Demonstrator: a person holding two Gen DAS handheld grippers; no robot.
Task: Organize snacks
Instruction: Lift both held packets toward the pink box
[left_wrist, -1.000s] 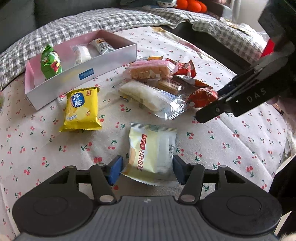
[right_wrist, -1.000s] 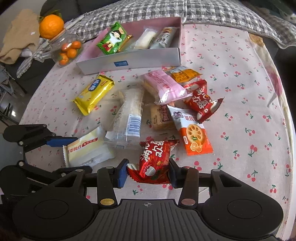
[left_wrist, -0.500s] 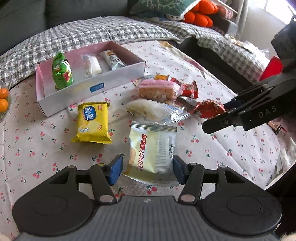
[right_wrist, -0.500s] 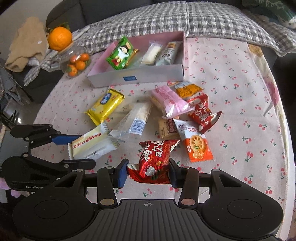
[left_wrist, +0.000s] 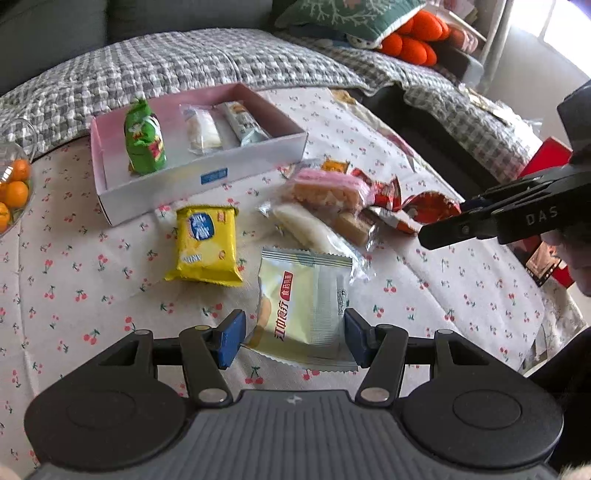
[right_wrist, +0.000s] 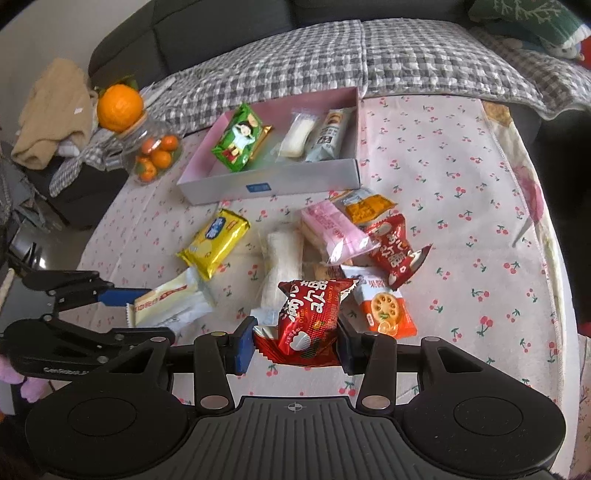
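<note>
left wrist view: left gripper (left_wrist: 293, 338) clamped on pale yellow snack pack (left_wrist: 301, 314), pack lifted off the table (left_wrist: 92, 295)
right wrist view: right gripper (right_wrist: 295, 343) clamped on red snack bag (right_wrist: 310, 321), bag raised above the table
ahead of left gripper: yellow biscuit pack (left_wrist: 205, 245) on the table, pink box (left_wrist: 207, 177) beyond it
in box: green packet (left_wrist: 144, 138), two wrapped bars
ahead of right gripper: loose snack pile (right_wrist: 340, 240), box beyond it
</note>
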